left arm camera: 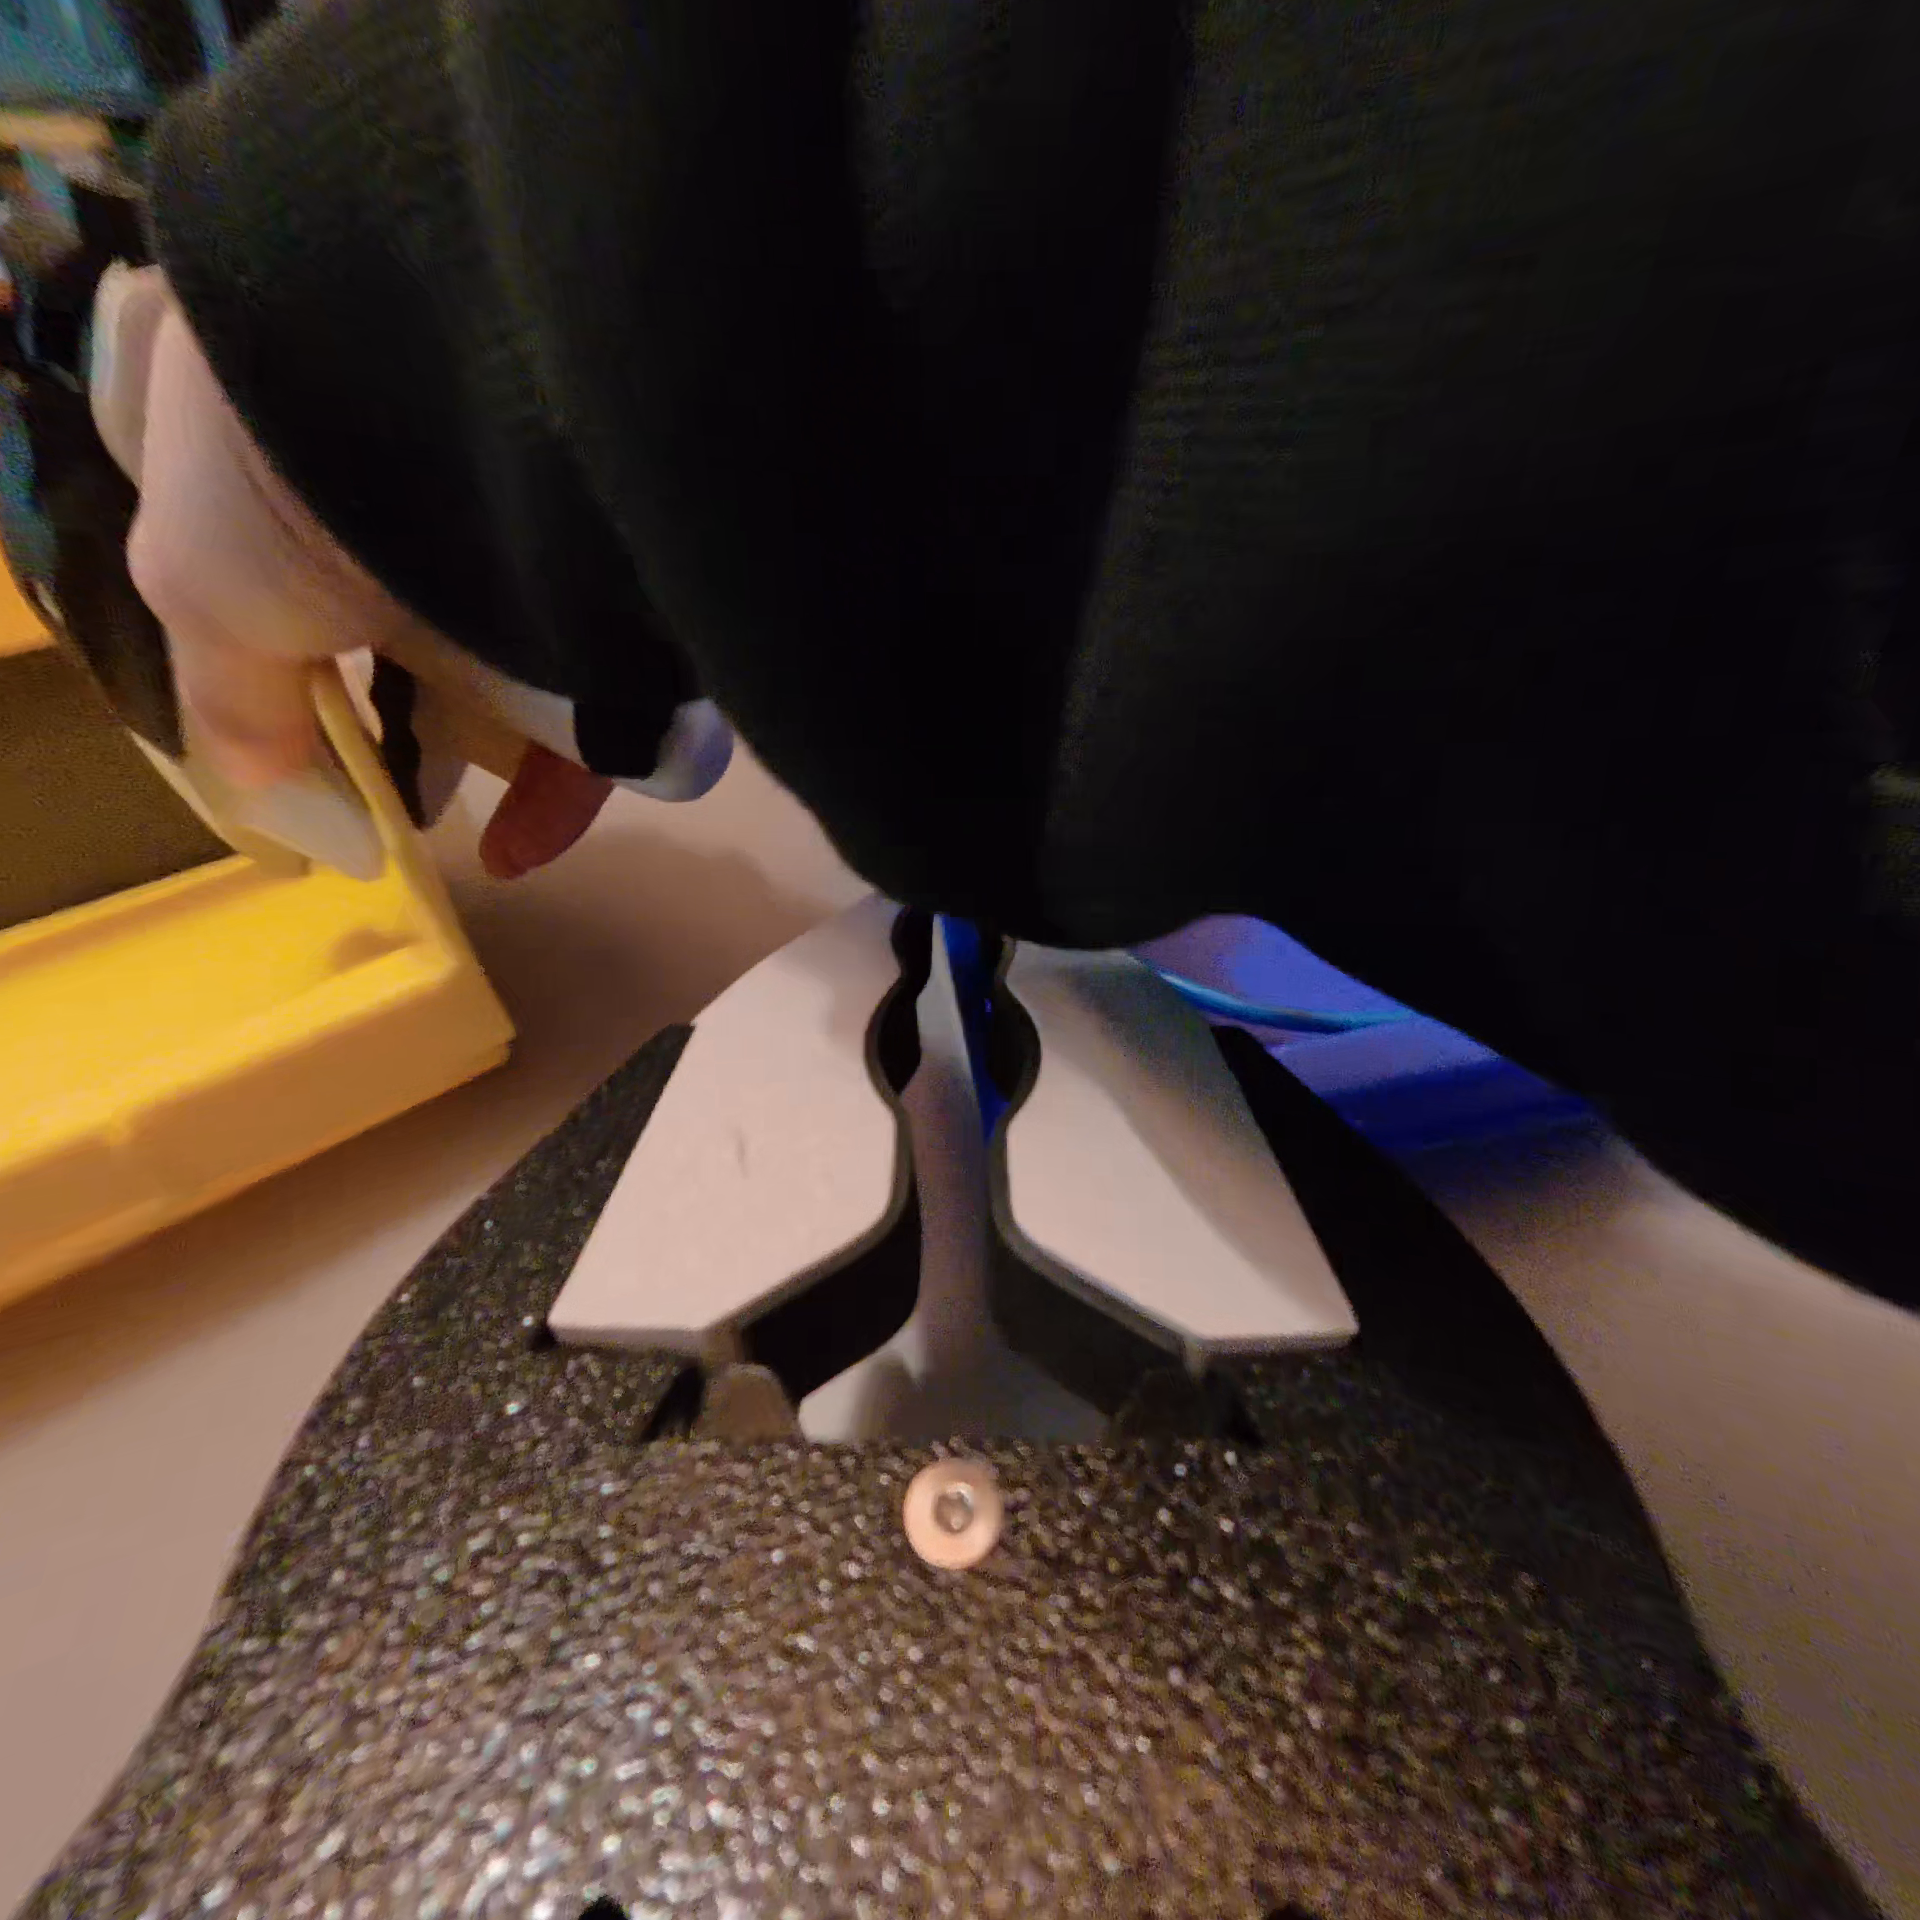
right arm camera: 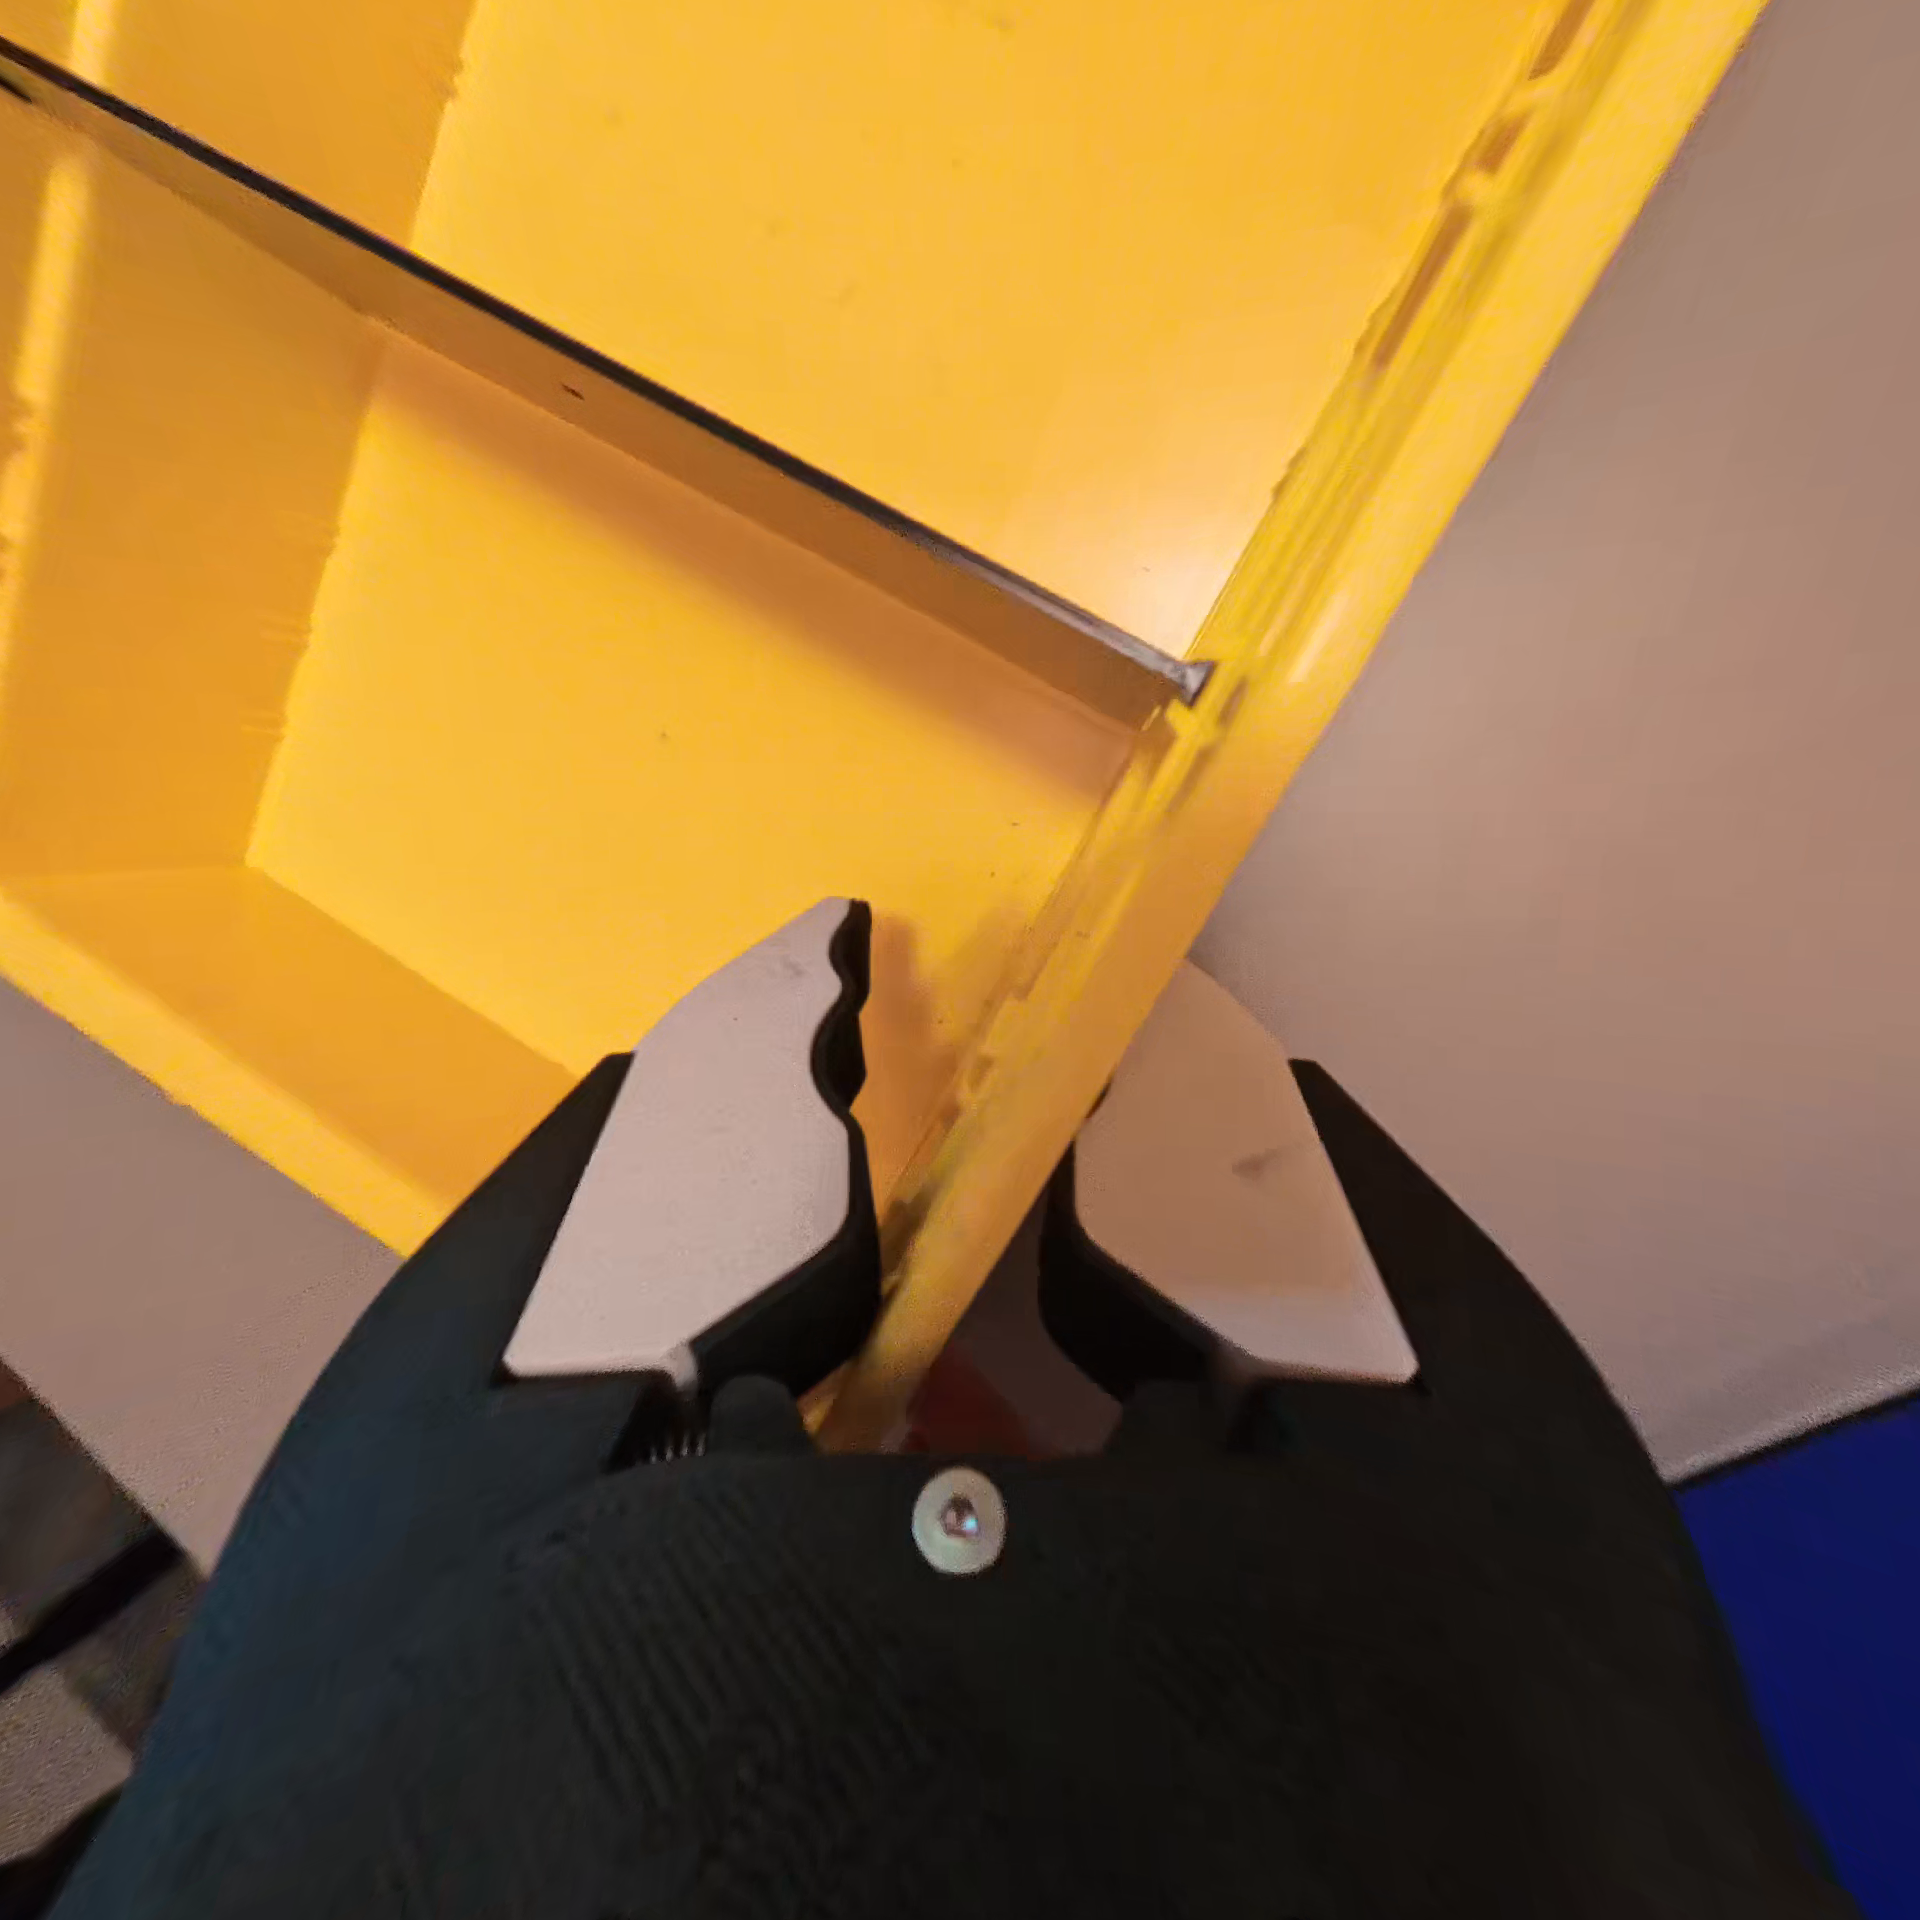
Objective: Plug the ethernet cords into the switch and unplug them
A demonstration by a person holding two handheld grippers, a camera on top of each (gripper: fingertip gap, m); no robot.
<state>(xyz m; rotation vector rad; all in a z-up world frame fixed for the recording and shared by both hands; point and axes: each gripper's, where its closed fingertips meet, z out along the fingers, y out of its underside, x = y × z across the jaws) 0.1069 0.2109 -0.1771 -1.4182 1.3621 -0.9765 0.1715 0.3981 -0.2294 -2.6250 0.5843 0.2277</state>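
Observation:
In the left wrist view my left gripper [left arm camera: 951, 935] is shut on a blue ethernet cord [left arm camera: 979, 1049] that runs between its fingers. The fingertips are partly hidden under a black sleeve [left arm camera: 1039, 416]. More blue cord [left arm camera: 1257, 1006] curves off to the right. No switch shows in either view. In the right wrist view my right gripper [right arm camera: 1023, 945] straddles the side wall of a yellow bin [right arm camera: 1351, 520], one finger inside and one outside, shut on the wall. The bin's compartments look empty.
The yellow bin also shows in the left wrist view [left arm camera: 208, 1039], where a hand [left arm camera: 229, 623] holds the other gripper at its corner. A thin dark divider [right arm camera: 727, 457] crosses the bin. The table [right arm camera: 1662, 727] is pale, with a blue patch [right arm camera: 1818, 1662] at the lower right.

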